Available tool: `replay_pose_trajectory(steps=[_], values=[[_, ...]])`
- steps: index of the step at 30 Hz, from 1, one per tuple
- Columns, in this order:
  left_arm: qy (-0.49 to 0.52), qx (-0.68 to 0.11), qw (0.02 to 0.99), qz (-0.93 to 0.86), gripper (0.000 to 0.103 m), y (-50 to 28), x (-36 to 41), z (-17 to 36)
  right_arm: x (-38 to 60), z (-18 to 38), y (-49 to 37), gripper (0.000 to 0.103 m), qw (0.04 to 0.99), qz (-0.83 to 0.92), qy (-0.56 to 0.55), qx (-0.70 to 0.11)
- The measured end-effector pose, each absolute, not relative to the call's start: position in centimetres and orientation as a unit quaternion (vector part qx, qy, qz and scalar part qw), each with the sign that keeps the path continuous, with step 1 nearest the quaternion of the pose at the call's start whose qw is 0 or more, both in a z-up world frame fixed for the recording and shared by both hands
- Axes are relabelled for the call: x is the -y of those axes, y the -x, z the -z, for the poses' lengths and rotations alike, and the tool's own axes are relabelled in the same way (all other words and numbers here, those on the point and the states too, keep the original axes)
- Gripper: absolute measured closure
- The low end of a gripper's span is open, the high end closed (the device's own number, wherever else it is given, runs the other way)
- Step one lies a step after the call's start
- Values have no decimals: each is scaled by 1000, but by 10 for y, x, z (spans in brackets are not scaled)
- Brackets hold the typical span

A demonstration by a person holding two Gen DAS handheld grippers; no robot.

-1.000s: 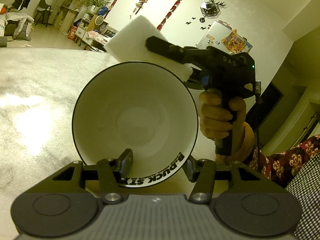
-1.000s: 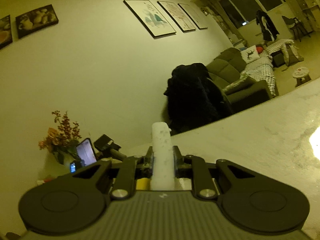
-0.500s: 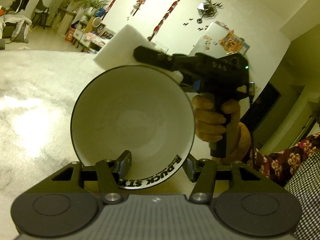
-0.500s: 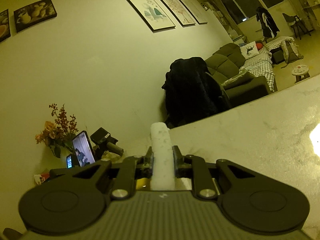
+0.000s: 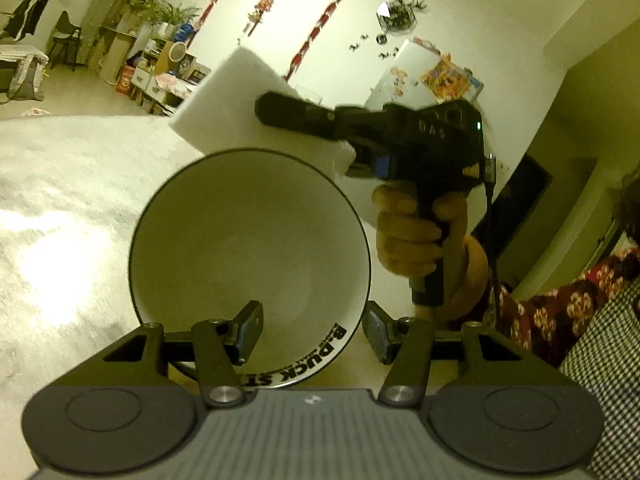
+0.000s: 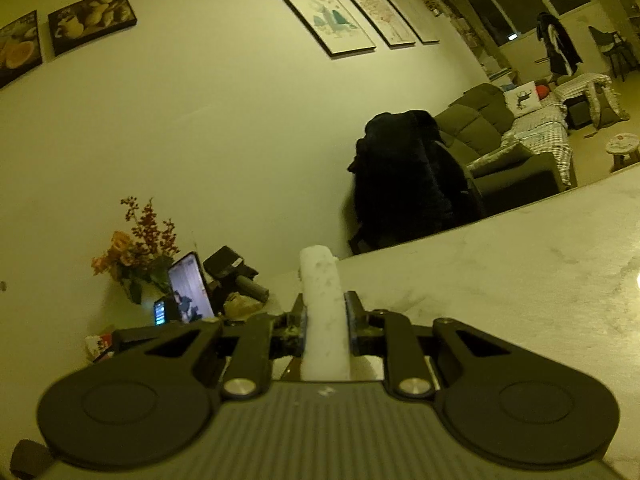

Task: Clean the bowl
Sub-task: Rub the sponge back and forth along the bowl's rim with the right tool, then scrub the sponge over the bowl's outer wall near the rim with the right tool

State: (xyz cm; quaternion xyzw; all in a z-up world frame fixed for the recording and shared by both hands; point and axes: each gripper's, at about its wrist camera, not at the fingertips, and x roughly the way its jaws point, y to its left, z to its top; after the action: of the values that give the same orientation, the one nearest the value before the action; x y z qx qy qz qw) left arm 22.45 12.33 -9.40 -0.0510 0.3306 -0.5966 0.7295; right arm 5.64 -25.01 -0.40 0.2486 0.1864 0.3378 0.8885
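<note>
Lifted slightly since a second ago, the sponge [image 5: 236, 92] hangs above the bowl's [image 5: 248, 236] far rim, clenched in the right gripper [image 6: 325, 320]. Left gripper [image 5: 312, 330] fingers grasp the bowl's near rim over the counter [image 5: 60, 208]. Wiping well likely means holding it steady while sweeping inside.

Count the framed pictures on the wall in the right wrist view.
5. Two dark fruit canvases hang at upper left. Three pale framed prints run in a row at upper centre to right. More may lie beyond the frame edge.
</note>
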Motion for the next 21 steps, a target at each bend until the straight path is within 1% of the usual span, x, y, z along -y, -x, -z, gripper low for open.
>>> replay_pose_trajectory(steps=[6,14,21], values=[[24,-335,730,595,47,-220,-121,96,251,3,-57,83,877,-359,-258,-189],[16,-336,732,592,46,-219,-125,103,251,5,-59,83,868,-367,-271,-195],[33,-341,725,597,46,-225,-129,108,250,16,-70,83,871,-332,-279,-231]])
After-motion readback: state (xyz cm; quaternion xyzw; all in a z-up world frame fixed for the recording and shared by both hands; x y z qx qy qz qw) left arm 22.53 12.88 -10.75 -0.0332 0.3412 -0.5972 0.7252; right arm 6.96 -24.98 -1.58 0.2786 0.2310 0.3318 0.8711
